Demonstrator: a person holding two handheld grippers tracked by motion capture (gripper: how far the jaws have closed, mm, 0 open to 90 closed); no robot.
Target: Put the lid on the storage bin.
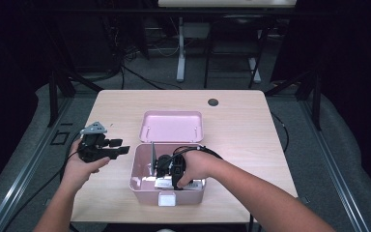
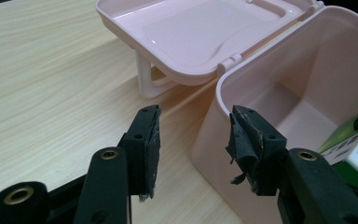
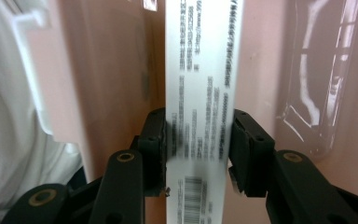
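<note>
White card with small print and a barcode, that's the carton (image 3: 200,93), and it sits clamped between the right gripper (image 3: 198,154), both pads pressed flat on its two faces so it can't twist. It's down inside the pink box (image 1: 140,179), with the right hand (image 1: 195,166) reaching over the rim near the front wall; a green edge of the carton peeks into the left gripper view too. Behind the box, its lid (image 1: 172,126) lies flung back on the hinge, resting on its handle, leaving the mouth wide for the reach. Off to the side, the left gripper (image 2: 193,149) waits with jaws apart and empty just beside the box's outer wall, likely ready to steady it on the table (image 1: 241,121).
</note>
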